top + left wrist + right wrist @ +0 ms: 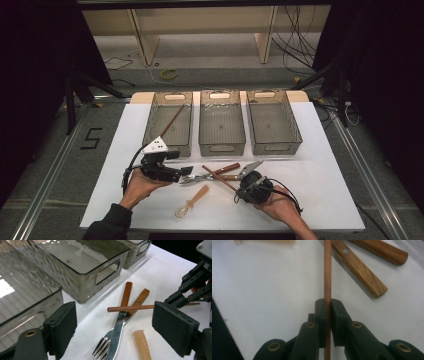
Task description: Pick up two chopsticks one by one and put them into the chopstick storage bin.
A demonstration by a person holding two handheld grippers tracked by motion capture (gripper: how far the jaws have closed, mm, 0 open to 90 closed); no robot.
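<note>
A reddish-brown chopstick (218, 178) (327, 270) lies slanted across a wooden-handled fork (102, 347) and knife (117, 332) near the table's front. My right gripper (241, 192) (327, 307) is shut on the chopstick's near end, its pads pressed on both sides. My left gripper (186, 172) (117, 327) stands open just left of the cutlery, with the fork tines and knife blade in the gap between its pads, untouched. The chopstick (132, 308) rests over both handles in the left gripper view.
Three clear grey bins stand in a row behind: the left bin (150, 125) holds another chopstick (172, 120), then the middle bin (221, 146) and right bin (296, 131). A spoon with a tan handle (191, 202) (142, 345) lies in front of the cutlery.
</note>
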